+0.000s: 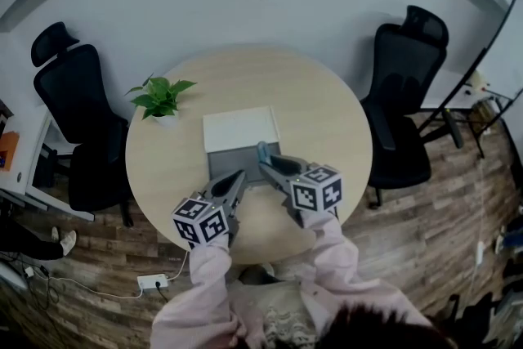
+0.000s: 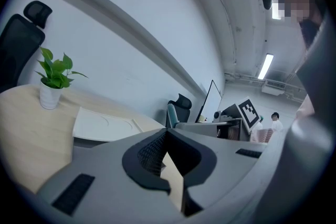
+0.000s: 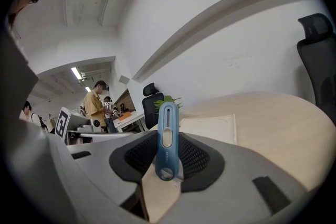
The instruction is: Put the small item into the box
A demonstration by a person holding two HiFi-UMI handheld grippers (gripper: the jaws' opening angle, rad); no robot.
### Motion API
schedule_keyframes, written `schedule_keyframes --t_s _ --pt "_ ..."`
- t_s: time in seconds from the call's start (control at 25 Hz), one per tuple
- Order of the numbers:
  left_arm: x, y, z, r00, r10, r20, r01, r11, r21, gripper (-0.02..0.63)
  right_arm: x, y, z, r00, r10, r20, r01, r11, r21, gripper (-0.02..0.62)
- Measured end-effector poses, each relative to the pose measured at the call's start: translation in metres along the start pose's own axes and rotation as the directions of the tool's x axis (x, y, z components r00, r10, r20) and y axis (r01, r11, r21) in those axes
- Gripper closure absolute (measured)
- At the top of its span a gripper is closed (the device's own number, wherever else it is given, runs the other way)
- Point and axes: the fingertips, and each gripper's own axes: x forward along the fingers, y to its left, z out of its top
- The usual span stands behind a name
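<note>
Right gripper (image 3: 167, 165) clasping cutter (image 3: 167, 136), plant (image 1: 160, 97) beside box (image 1: 239, 131)

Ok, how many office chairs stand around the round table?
2: one office chair at the table's left, near the potted plant, the other at its right. Others may hide behind the person.

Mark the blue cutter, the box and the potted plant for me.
blue cutter (image 3: 167, 150): right gripper view, middle of its body.
box (image 1: 239, 129): head view, its white part.
potted plant (image 1: 161, 96): head view, its leaves.
</note>
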Motion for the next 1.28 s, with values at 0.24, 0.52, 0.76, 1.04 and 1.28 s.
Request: schedule_keyframes --t_s 0.24,0.52,0.76,1.04,1.28 --pt "0.008 0.008 -0.005 1.0 0.007 -0.02 -0.008 1.0 -0.023 0.597 0.009 -0.012 -0.004 1.0 -0.004 -0.028 0.004 1.0 0.018 0.457" --pt "0.015 0.021 -0.012 0.999 0.022 -0.046 -0.024 0.999 -0.047 0.597 0.022 -0.021 -0.008 0.998 0.007 -0.057 -0.005 0.999 0.034 0.457" --pt "0.019 0.033 -0.015 0.997 0.029 -0.065 -0.033 0.997 -0.068 0.597 0.036 -0.029 -0.012 0.996 0.002 -0.09 0.001 0.999 0.038 0.457" --pt "0.026 0.048 -0.023 0.995 0.017 -0.098 -0.026 0.995 -0.095 0.597 0.051 -0.037 -0.019 0.992 -0.007 -0.129 0.013 0.999 0.042 0.457" --pt "0.03 0.06 -0.027 0.992 0.01 -0.124 -0.024 0.993 -0.113 0.597 0.064 -0.042 -0.027 0.982 -0.021 -0.187 0.026 0.999 0.021 0.457"
